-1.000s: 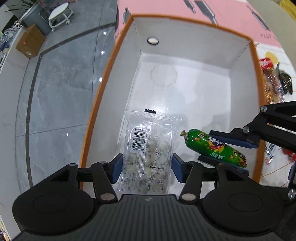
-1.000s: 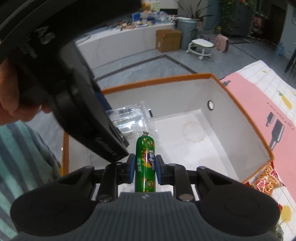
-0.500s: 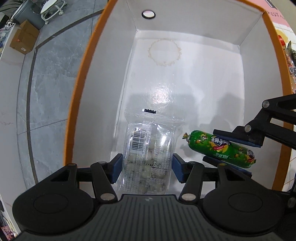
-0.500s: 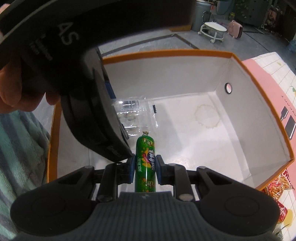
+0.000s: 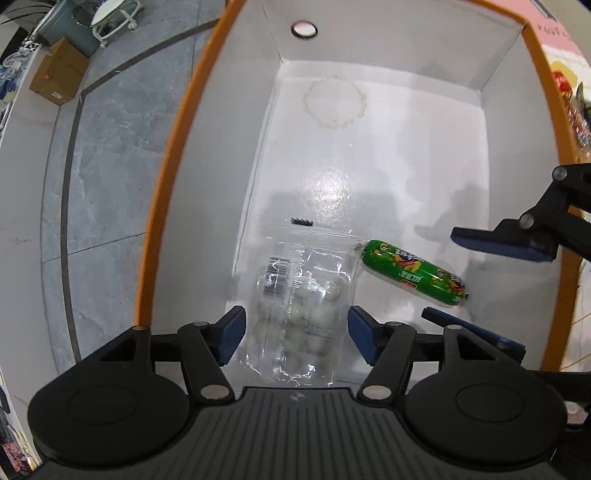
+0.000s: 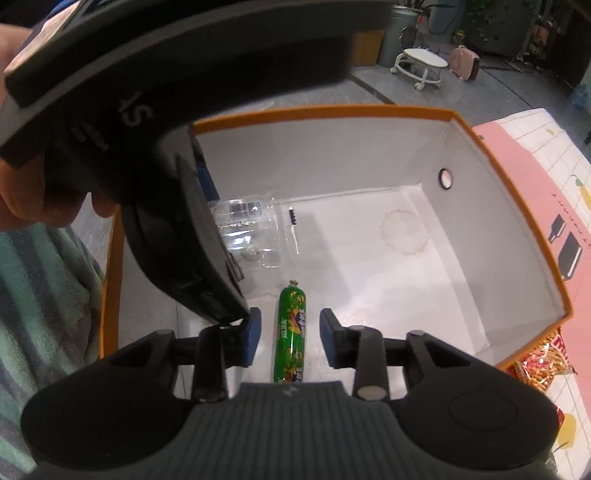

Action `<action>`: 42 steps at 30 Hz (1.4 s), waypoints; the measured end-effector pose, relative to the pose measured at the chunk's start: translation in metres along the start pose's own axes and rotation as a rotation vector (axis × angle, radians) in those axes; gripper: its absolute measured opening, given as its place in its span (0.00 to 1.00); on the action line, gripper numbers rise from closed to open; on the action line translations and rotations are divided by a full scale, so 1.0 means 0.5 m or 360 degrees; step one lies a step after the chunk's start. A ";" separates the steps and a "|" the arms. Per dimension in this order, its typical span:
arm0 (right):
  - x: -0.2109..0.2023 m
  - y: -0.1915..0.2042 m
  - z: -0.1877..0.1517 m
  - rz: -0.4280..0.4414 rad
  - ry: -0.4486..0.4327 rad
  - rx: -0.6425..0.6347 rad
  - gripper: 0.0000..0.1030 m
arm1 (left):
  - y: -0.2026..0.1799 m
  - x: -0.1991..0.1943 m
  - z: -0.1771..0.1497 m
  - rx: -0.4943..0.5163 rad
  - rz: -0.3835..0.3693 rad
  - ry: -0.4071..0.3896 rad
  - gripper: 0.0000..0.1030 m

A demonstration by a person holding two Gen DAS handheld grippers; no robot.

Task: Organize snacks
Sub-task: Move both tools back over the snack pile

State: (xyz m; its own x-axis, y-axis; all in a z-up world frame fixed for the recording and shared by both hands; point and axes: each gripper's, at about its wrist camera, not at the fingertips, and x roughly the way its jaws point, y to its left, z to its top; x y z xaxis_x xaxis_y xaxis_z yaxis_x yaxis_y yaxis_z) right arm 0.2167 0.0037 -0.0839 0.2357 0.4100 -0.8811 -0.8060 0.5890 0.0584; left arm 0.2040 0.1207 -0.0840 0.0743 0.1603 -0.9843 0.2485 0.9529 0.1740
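Note:
A white box with an orange rim (image 5: 166, 184) holds both snacks. A clear bag of pale balls (image 5: 303, 306) lies at its near left. My left gripper (image 5: 295, 332) points straight down over the bag. Its jaws are opening, and the blue pads (image 5: 232, 336) stand just off the bag's sides. A green sausage stick (image 6: 291, 328) lies on the box floor (image 6: 369, 258). It sits between the pads (image 6: 253, 338) of my right gripper (image 6: 291, 338) with a gap on each side. Those jaws are opening too. The left wrist view shows the sausage (image 5: 413, 273) right of the bag.
A ring stain (image 5: 334, 103) marks the far floor of the box, and a round hole (image 5: 303, 29) sits in its end wall. Red snack packets (image 6: 543, 362) and a pink sheet (image 6: 535, 184) lie outside on the right. A person's hand (image 6: 22, 192) grips the left tool; grey floor (image 5: 103, 166) lies beyond.
Both grippers sank deeper into the box. The right jaws opened and let go of the sausage, which now lies on the floor. The left jaws widened off the bag.

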 end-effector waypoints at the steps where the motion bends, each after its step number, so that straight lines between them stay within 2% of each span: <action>1: -0.007 -0.003 0.001 -0.0002 -0.0022 0.0016 0.36 | 0.001 -0.006 -0.002 -0.0012 -0.0001 -0.0015 0.73; 7: -0.063 -0.020 -0.006 -0.0045 -0.0222 0.0135 0.47 | 0.011 -0.067 -0.021 -0.0130 -0.0014 -0.0203 0.73; 12: -0.130 -0.028 -0.035 -0.0080 -0.0462 0.0247 0.48 | -0.003 -0.154 -0.057 -0.0200 -0.0012 -0.0489 0.73; 17: -0.208 -0.041 -0.080 -0.0106 -0.0684 0.0374 0.49 | -0.060 -0.240 -0.095 -0.0171 -0.0013 -0.0745 0.73; 22: -0.262 -0.042 -0.131 -0.0194 -0.0786 0.0449 0.50 | -0.142 -0.302 -0.125 -0.0120 -0.0014 -0.0957 0.74; 25: -0.287 -0.047 -0.178 -0.0236 -0.0815 0.0500 0.52 | -0.187 -0.315 -0.139 -0.0110 -0.0048 -0.1039 0.74; 30: -0.319 -0.049 -0.274 -0.0288 -0.0784 0.0585 0.57 | -0.249 -0.311 -0.160 -0.0130 -0.0198 -0.1065 0.74; 36: -0.318 -0.070 -0.384 -0.0385 -0.0658 0.0733 0.59 | -0.300 -0.257 -0.158 -0.0181 -0.0374 -0.0935 0.74; 42: -0.281 -0.096 -0.471 -0.0454 -0.0490 0.0906 0.59 | -0.344 -0.193 -0.148 -0.0143 -0.0400 -0.0801 0.74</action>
State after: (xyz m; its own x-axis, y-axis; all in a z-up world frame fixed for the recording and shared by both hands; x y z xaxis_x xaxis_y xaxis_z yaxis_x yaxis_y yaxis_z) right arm 0.0944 -0.2464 -0.0735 0.6059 0.3142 -0.7309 -0.3006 0.9410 0.1553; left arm 0.0826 -0.0395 -0.0213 0.4799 -0.1956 -0.8552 0.2363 0.9676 -0.0887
